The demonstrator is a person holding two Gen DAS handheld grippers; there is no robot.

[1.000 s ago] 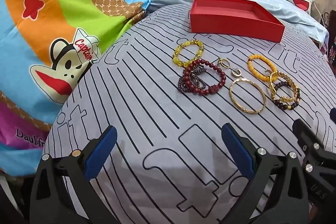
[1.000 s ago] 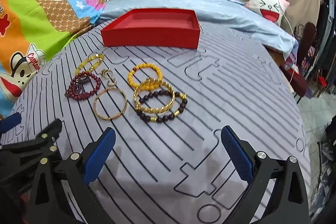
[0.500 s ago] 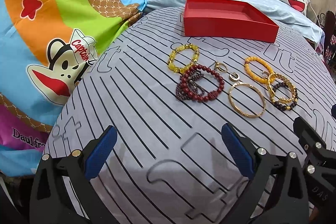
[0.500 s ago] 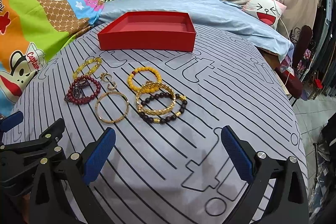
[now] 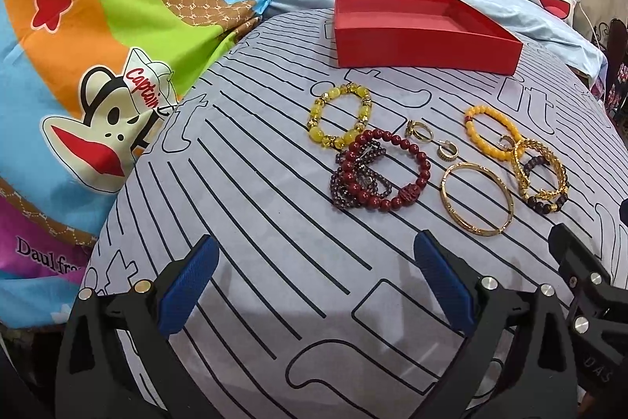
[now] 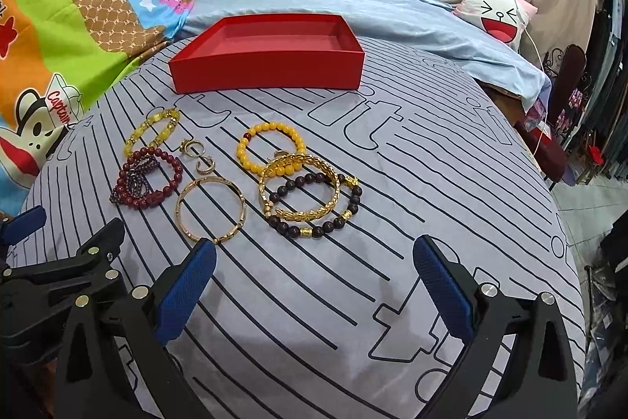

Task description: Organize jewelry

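1. Currently, the left hand-held gripper (image 5: 314, 285) and the right hand-held gripper (image 6: 314, 285) are both held wide open, nothing between their ribbed blue pads (image 6: 184, 293).
2. A shallow rectangular red box (image 6: 267, 71) of matte card is set on the striped grey bed cover (image 6: 392, 242), beyond the jewelry.
3. Near the box lie a glossy yellow bead bracelet (image 5: 339, 120), a dark red bead bracelet (image 5: 386, 169), two small gold rings (image 5: 420, 132), a smooth gold bangle (image 6: 210, 210), an orange bead bracelet (image 6: 271, 146), and a braided gold bangle (image 6: 300, 187) overlapping a dark bead bracelet (image 6: 314, 207).
4. Compared with the earlier frame, both grippers are seen nearer the jewelry; the right pad now overlaps the gold bangle's near edge.
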